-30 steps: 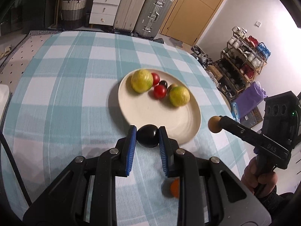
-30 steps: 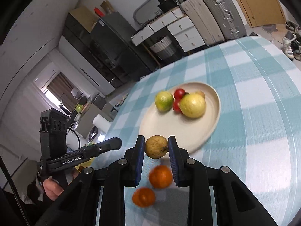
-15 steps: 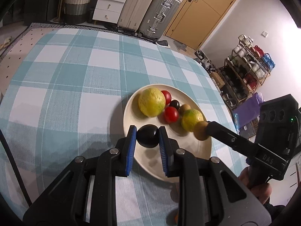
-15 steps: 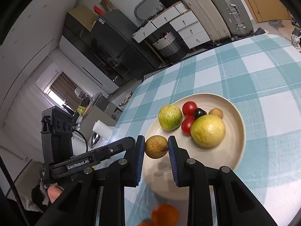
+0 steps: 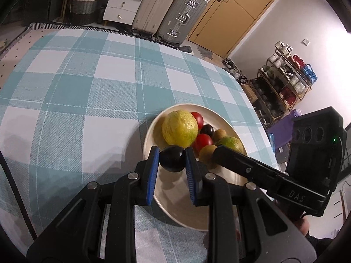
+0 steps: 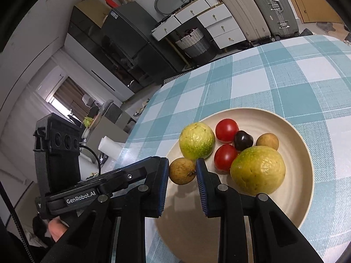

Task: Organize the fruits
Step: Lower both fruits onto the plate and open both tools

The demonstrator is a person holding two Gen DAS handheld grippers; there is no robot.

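A cream plate on the checked tablecloth holds two yellow-green guavas, two red tomatoes, a dark plum and a small brown fruit. My left gripper is shut on a dark plum held over the plate's near left part. My right gripper is shut on a small brown fruit over the plate's near left rim, beside a guava. The two grippers sit close side by side.
The checked tablecloth stretches out left of and beyond the plate. The table edge runs just right of the plate. Suitcases, white drawers and a shelf rack stand on the floor beyond.
Both grippers have moved forward from the bare cloth to over the plate, each still holding its fruit. The oranges near the front edge have dropped out of view.
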